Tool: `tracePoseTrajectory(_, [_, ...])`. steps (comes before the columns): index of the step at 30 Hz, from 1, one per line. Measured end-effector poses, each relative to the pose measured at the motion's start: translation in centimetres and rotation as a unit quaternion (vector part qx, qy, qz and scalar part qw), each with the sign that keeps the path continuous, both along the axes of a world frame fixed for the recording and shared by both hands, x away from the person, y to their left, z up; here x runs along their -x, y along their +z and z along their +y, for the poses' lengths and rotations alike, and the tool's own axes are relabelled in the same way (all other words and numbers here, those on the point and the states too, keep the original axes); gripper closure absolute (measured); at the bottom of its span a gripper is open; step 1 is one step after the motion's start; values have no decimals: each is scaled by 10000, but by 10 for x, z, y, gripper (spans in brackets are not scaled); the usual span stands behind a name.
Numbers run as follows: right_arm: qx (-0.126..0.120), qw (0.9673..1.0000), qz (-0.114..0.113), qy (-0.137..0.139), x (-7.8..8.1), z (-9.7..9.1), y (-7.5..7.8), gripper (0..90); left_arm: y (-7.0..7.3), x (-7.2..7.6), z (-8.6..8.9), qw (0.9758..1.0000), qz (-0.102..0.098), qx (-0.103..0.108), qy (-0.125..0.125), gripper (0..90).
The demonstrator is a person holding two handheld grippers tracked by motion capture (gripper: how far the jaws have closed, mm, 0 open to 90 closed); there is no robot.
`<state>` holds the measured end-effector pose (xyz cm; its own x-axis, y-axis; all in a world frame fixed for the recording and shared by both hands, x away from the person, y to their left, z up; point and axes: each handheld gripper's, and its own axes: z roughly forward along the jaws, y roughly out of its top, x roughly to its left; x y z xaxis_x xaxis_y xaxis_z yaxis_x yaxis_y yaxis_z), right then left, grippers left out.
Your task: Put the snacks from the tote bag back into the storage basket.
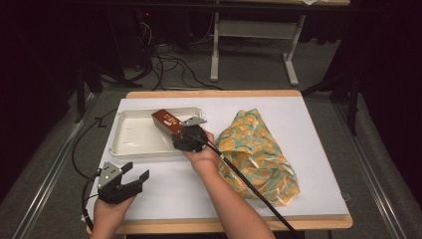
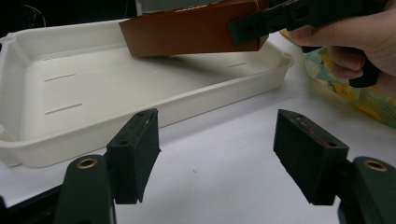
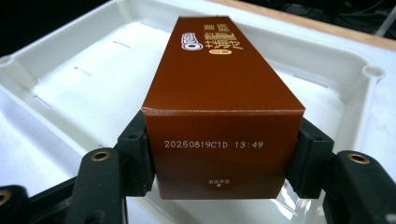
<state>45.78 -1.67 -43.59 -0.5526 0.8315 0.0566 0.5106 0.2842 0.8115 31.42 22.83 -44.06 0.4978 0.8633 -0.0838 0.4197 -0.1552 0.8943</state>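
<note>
A long brown carton [image 1: 164, 119] with white print hangs tilted over the right part of a white plastic tray [image 1: 133, 145]. My right gripper [image 1: 178, 130] is shut on its near end; in the right gripper view both pads press the carton's [image 3: 224, 93] sides above the tray [image 3: 70, 79]. At the table's front left my left gripper [image 1: 135, 171] rests open, with nothing between its fingers. In the left gripper view it [image 2: 217, 154] faces the tray's wall [image 2: 187, 100] and the carton [image 2: 187, 32] held above.
A crumpled yellow and teal patterned cloth [image 1: 259, 154] lies on the white table top to the right of the tray, and my right forearm and its cable cross its left edge. A dark floor with cables and a table frame lies beyond the far edge.
</note>
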Motion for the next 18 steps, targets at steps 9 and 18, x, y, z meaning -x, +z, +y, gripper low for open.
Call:
tracePoseTrajectory(9, [28, 9996, 243, -126, -2, -1, -3, 376, -1, 0, -1, 10000, 25, -6, -14, 317])
tracePoseTrajectory(18, [126, 9989, 403, -213, -5, 1, -8, 375, -2, -2, 0, 10000, 59, -25, -41, 317])
